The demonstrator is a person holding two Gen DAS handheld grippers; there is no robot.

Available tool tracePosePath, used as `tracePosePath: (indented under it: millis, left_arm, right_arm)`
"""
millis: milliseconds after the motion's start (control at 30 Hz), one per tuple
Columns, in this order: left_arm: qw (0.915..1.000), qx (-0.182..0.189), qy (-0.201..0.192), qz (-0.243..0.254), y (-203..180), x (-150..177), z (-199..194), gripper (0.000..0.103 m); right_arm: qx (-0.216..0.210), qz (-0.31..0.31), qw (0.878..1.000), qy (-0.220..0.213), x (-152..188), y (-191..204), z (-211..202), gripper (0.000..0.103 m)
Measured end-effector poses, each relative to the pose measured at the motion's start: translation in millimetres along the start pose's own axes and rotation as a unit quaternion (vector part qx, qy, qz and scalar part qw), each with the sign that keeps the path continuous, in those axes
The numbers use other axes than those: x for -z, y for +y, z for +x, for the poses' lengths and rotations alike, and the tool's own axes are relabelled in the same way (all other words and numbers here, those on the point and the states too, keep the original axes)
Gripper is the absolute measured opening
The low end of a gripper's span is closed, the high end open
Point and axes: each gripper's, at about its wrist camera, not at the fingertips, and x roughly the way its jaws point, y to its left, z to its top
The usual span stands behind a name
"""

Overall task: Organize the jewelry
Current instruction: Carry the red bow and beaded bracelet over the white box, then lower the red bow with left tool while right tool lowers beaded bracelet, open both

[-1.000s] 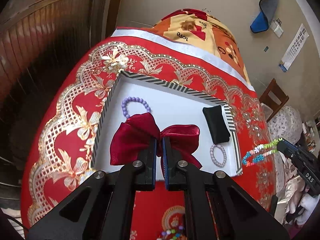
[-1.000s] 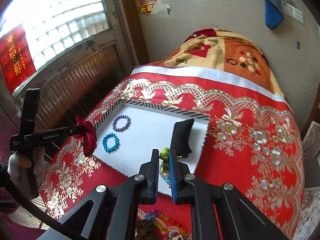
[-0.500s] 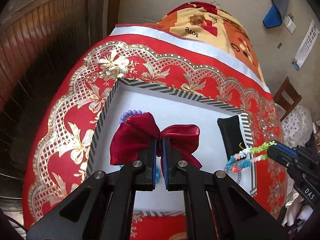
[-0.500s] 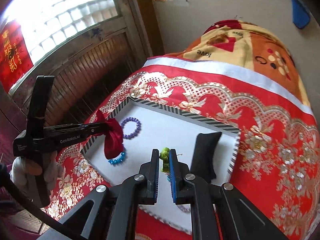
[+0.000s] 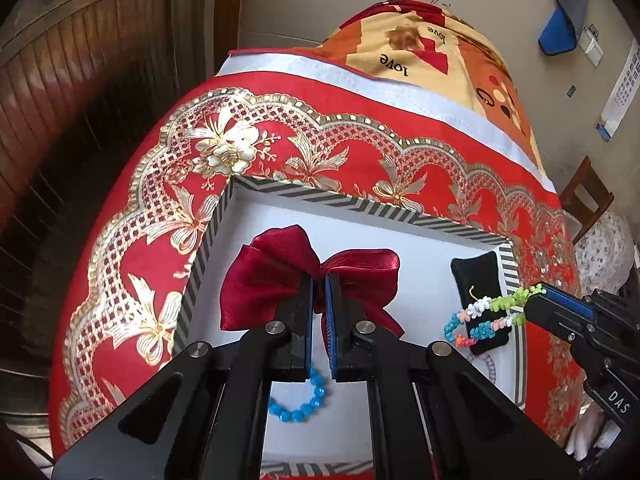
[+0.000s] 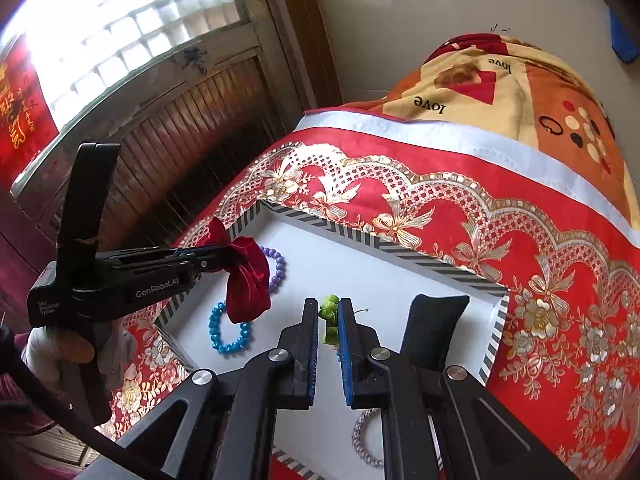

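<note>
Left gripper (image 5: 318, 280) has its jaws pinched tight on the dark red satin bow (image 5: 308, 276), hanging over the white striped-rim tray (image 5: 360, 204). Right gripper (image 6: 329, 308) clamps the multicoloured woven bracelet (image 5: 486, 316), jaws nearly together.

A dark red bow (image 5: 308, 276) is pinched at its knot between the left gripper (image 5: 319, 280) tips; a multicoloured bracelet (image 5: 486, 316) is held dangling from the right gripper (image 6: 329, 308).

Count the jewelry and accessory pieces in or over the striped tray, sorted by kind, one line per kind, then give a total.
Round-bead bracelets: 3 (blue, purple, pale pearl-coloured)
Multicolour woven bracelets: 1, held by the right gripper
Red ribbon bows: 1, held by the left gripper
Black pouches: 1
Total: 6
</note>
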Motion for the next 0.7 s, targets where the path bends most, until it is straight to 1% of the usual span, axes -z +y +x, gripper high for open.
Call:
tracePosePath:
  millis: [267, 400, 533, 700]
  left_arm:
    - [1.0000, -0.007, 0.004, 0.003, -0.6, -14.1, 16.2, 0.004]
    - [0.9999, -0.009, 0.010, -0.005, 2.8, -21.7, 26.9, 0.004]
    - [0.9997, -0.009, 0.016, -0.015, 7.1, -29.4, 39.4, 0.004]
    - [0.9992, -0.017, 0.027, -0.026, 11.4, -33.2, 55.5, 0.004]
  right_arm:
    - [-0.008, -0.002, 1.000, 0.012, -9.4, -1.3, 20.1, 0.009]
    - [-0.008, 0.002, 1.000, 0.016, -16.2, -8.0, 33.3, 0.009]
    - [-0.001, 0.007, 1.000, 0.020, -23.3, -19.9, 47.8, 0.009]
    - [0.020, 0.028, 0.999, 0.033, -26.9, -44.5, 69.4, 0.009]
